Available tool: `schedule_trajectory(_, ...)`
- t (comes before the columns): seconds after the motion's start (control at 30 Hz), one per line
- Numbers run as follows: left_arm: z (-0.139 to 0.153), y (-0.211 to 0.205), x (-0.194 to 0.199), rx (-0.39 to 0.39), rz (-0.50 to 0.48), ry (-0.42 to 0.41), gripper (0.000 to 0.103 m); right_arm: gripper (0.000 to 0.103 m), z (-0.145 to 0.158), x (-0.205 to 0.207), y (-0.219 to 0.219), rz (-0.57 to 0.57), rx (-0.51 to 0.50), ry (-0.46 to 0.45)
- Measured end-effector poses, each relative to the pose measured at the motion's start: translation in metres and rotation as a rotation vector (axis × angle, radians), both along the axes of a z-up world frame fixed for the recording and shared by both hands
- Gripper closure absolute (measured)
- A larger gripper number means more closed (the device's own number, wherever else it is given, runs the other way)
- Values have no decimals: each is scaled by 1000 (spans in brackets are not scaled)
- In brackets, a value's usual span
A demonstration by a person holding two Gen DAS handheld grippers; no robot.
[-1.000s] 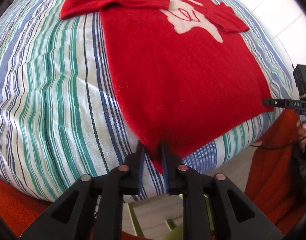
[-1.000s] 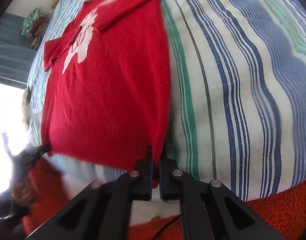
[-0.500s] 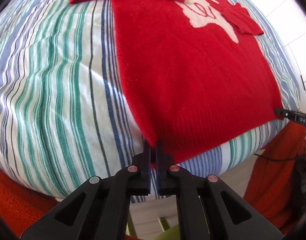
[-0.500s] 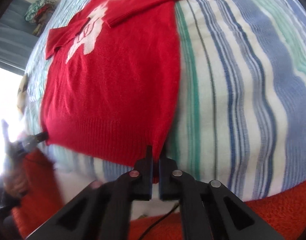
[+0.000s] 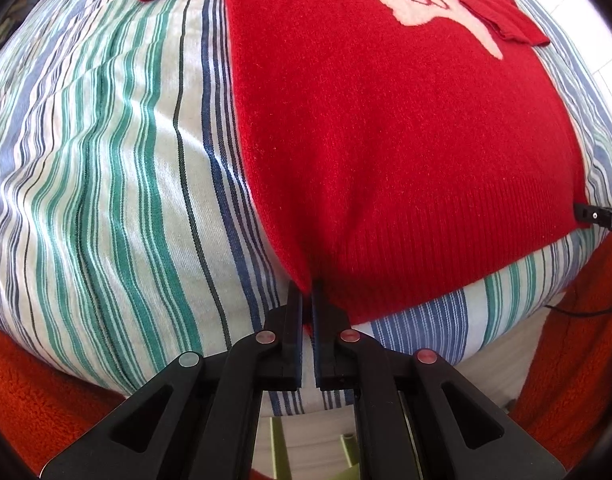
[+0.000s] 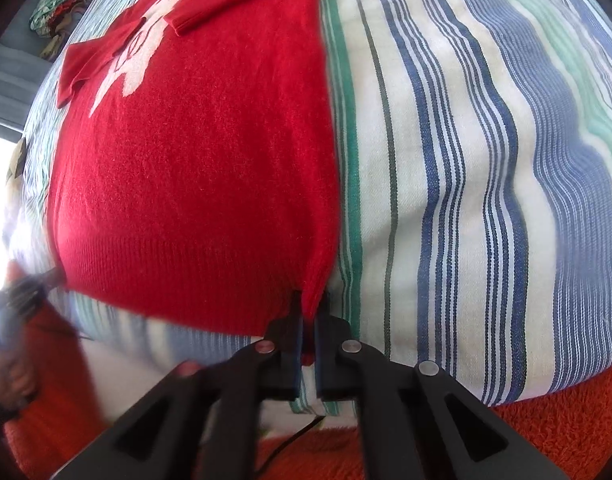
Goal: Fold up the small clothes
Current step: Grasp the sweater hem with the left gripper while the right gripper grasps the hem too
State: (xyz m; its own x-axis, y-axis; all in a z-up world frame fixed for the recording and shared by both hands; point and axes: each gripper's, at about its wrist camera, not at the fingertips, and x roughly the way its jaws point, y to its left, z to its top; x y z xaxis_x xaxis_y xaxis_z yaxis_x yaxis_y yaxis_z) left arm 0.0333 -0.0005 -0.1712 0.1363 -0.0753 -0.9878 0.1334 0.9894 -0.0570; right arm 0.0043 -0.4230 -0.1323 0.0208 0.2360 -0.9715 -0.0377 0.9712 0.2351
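On the striped bed (image 5: 105, 168), near its front edge, a soft, limp red sweater (image 5: 386, 120) lies flat, its hem corners pinched by left tongs (image 5: 308, 300) and right tongs (image 6: 309, 312).

A home bedroom: a bed under a blue, green and white striped cotton cover (image 5: 117, 168), an orange fleece blanket (image 6: 554, 428) at its edge, pale tiled floor (image 5: 610, 64) beyond.

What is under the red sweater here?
The red sweater lies on a striped sheet, whose stripes show on both sides and below the hem. What the sheet looks like directly beneath the knit is covered.
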Motion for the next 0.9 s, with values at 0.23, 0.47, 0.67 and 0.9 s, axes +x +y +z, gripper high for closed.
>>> schedule_trajectory(0.23,-2,-13,5,8,-4,-5,100,101,0,0,2,-1,-4,1)
schedule_trajectory(0.47,-2,-7,-1,13,-10,-10,100,101,1,-2,6,-5,-1,2)
schedule_trajectory(0.67,-5,-17,-3,49,-37,-17,100,101,-1,0,2,-19,18,6)
schedule_trajectory(0.9,-4,-31,-7,98,-67,-40,98,101,-1,-1,2,-34,29,5)
